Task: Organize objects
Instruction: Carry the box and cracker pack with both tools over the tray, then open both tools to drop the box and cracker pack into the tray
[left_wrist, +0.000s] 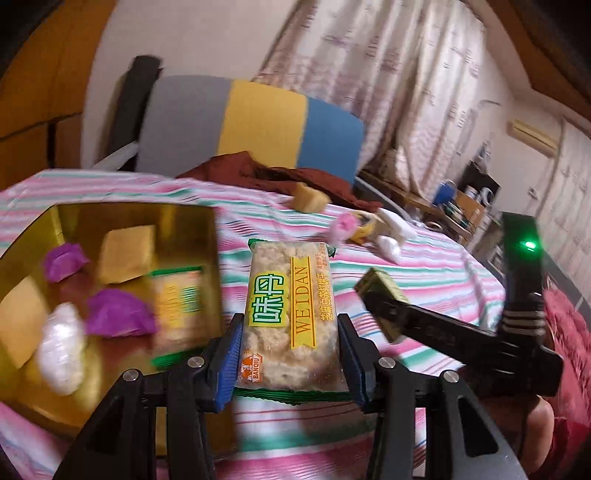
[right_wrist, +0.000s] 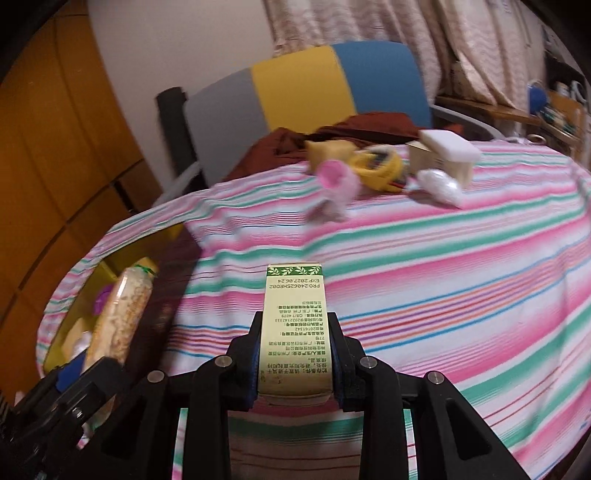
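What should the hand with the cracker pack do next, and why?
Probably carry the cracker pack a little leftward over the gold tin and let go. The left gripper is shut on the pack, and the tin beside it already holds another cracker pack and wrapped sweets, so it looks like the collecting spot.

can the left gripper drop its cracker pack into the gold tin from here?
Probably yes. The left gripper holds the cracker pack right beside the gold tin, whose top is open. The tin already holds snacks, but there's bare floor left.
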